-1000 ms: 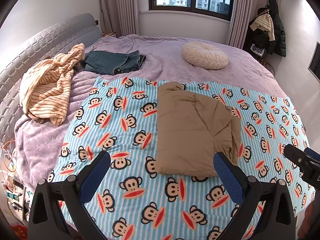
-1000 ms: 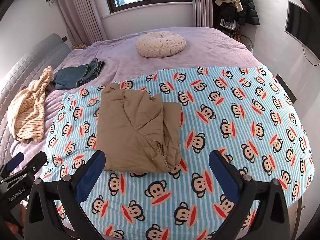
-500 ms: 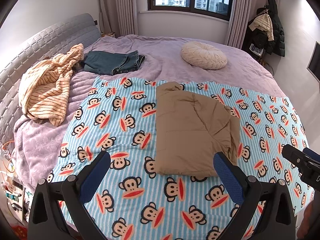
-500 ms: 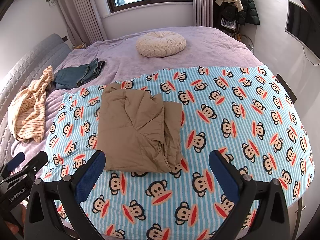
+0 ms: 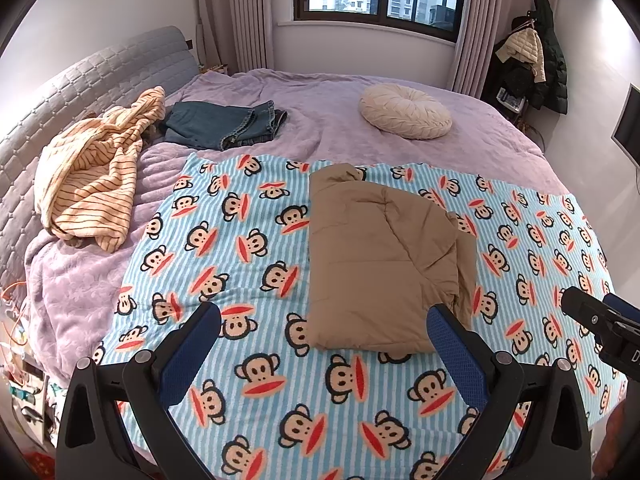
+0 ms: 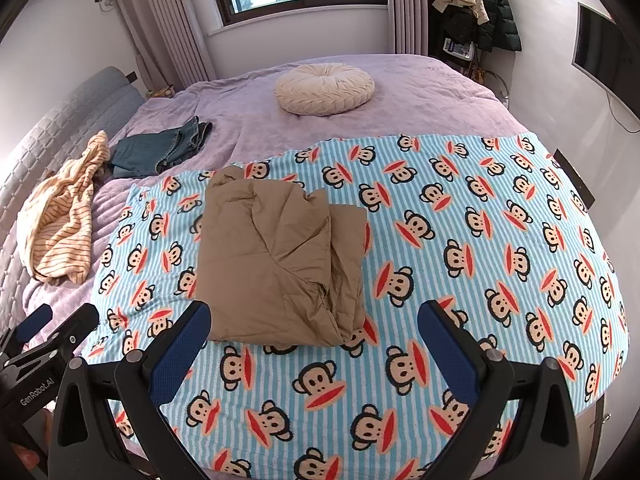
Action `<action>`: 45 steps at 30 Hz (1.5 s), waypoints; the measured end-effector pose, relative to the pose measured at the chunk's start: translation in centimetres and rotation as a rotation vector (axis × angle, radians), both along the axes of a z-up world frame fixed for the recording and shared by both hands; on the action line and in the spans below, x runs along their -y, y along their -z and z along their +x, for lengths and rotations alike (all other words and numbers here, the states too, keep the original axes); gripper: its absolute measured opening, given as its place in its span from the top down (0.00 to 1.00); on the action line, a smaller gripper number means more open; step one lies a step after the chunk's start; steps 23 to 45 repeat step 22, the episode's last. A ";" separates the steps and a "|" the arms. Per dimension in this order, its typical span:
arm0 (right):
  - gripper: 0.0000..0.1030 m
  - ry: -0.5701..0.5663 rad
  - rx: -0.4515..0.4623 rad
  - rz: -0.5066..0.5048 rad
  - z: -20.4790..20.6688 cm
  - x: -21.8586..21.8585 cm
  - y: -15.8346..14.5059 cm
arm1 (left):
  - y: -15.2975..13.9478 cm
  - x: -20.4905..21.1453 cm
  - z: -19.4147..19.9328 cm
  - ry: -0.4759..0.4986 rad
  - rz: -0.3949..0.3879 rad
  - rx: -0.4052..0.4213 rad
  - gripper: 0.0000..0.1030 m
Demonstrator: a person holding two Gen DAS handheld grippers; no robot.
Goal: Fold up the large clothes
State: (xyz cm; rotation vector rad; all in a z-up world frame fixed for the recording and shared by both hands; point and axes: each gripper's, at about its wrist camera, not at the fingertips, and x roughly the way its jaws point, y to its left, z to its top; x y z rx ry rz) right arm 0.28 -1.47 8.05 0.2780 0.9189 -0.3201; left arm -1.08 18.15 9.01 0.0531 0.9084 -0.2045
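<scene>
A tan padded garment (image 5: pixel 380 256) lies folded into a rough rectangle on the monkey-print blue striped blanket (image 5: pixel 224 264); it also shows in the right wrist view (image 6: pixel 276 256). My left gripper (image 5: pixel 324 340) is open and empty, held above the blanket just short of the garment's near edge. My right gripper (image 6: pixel 314 334) is open and empty, also just short of that near edge. The right gripper's tip shows at the right edge of the left wrist view (image 5: pixel 600 320), and the left gripper at the left edge of the right wrist view (image 6: pixel 44 340).
A striped cream garment (image 5: pixel 96 176) lies crumpled at the left by the grey headboard (image 5: pixel 80 76). Folded jeans (image 5: pixel 224 124) and a round cream cushion (image 5: pixel 404 112) lie on the purple bedspread (image 5: pixel 320 96) behind. Coats (image 5: pixel 536 56) hang at the back right.
Both grippers have shifted very slightly; the view has barely moved. The garment has not moved and both grippers stay open.
</scene>
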 end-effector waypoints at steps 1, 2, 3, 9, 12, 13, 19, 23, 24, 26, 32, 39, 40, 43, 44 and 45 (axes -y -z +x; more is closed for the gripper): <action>0.00 0.001 0.000 -0.001 0.0 0.0 0.1 | 0.0 -0.1 -0.1 0.000 0.002 0.001 0.00; 0.00 0.001 0.000 0.000 0.0 0.0 0.0 | 0.0 0.0 -0.1 0.002 0.004 0.001 0.00; 0.00 0.000 0.000 0.000 0.0 0.0 0.1 | 0.0 0.1 0.0 0.003 0.005 0.000 0.00; 0.00 0.001 0.000 0.000 -0.1 0.0 0.1 | 0.0 0.2 -0.1 0.007 0.002 0.000 0.00; 0.00 0.001 0.000 0.001 -0.1 0.0 0.1 | 0.0 0.2 0.0 0.006 0.004 0.000 0.00; 0.00 0.001 0.000 0.001 -0.1 0.0 0.1 | 0.0 0.2 0.1 0.007 0.004 0.001 0.00; 0.00 0.004 -0.003 0.005 0.0 -0.3 0.0 | -0.2 -0.1 0.2 0.010 -0.006 0.015 0.00; 0.00 0.001 -0.002 0.003 0.0 -0.1 0.1 | -0.2 0.0 0.4 0.017 -0.006 0.014 0.00; 0.00 0.001 -0.002 0.003 0.0 -0.1 0.1 | -0.2 0.0 0.4 0.017 -0.006 0.014 0.00; 0.00 0.001 -0.002 0.003 0.0 -0.1 0.1 | -0.2 0.0 0.4 0.017 -0.006 0.014 0.00; 0.00 0.001 -0.002 0.003 0.0 -0.1 0.1 | -0.2 0.0 0.4 0.017 -0.006 0.014 0.00; 0.00 0.001 -0.002 0.003 0.0 -0.1 0.1 | -0.2 0.0 0.4 0.017 -0.006 0.014 0.00; 0.00 0.001 -0.002 0.003 0.0 -0.1 0.1 | -0.2 0.0 0.4 0.017 -0.006 0.014 0.00; 0.00 0.001 -0.002 0.003 0.0 -0.1 0.1 | -0.2 0.0 0.4 0.017 -0.006 0.014 0.00; 0.00 0.001 -0.002 0.003 0.0 -0.1 0.1 | -0.2 0.0 0.4 0.017 -0.006 0.014 0.00; 0.00 0.001 -0.002 0.003 0.0 -0.1 0.1 | -0.2 0.0 0.4 0.017 -0.006 0.014 0.00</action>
